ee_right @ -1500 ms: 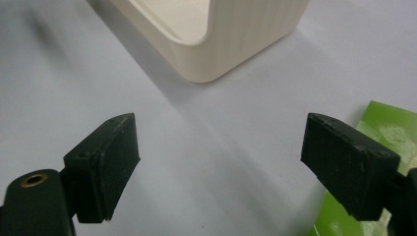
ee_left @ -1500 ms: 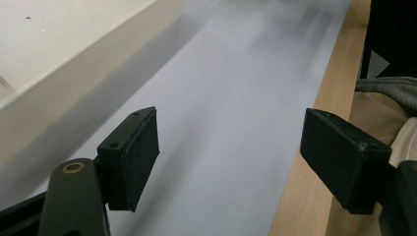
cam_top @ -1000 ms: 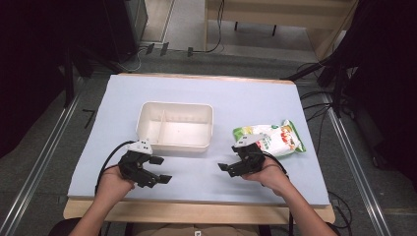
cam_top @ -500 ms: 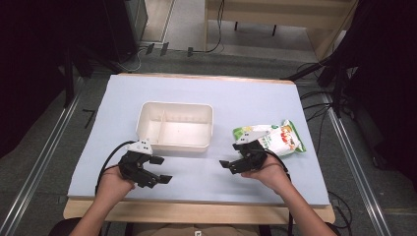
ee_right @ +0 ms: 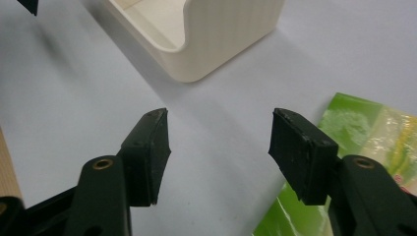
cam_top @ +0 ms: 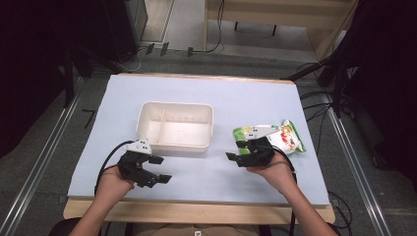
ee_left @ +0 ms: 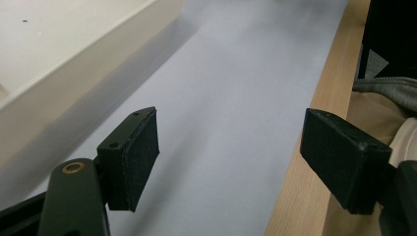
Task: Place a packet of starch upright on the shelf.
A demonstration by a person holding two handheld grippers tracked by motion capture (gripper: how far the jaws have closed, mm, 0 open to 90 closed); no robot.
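My left gripper (cam_top: 160, 169) rests low over the pale blue mat (cam_top: 246, 101), jaws spread wide with nothing between them; in the left gripper view the cream divided container (ee_left: 59, 54) lies just beyond the left jaw, and the table's wooden edge (ee_left: 314, 98) runs under the right jaw. My right gripper (cam_top: 236, 151) also stands wide open and empty; in the right gripper view the container's rounded corner (ee_right: 216, 44) sits ahead of the gap, apart from both jaws, while the green snack pouch (ee_right: 364, 132) lies flat just behind and beneath the right jaw.
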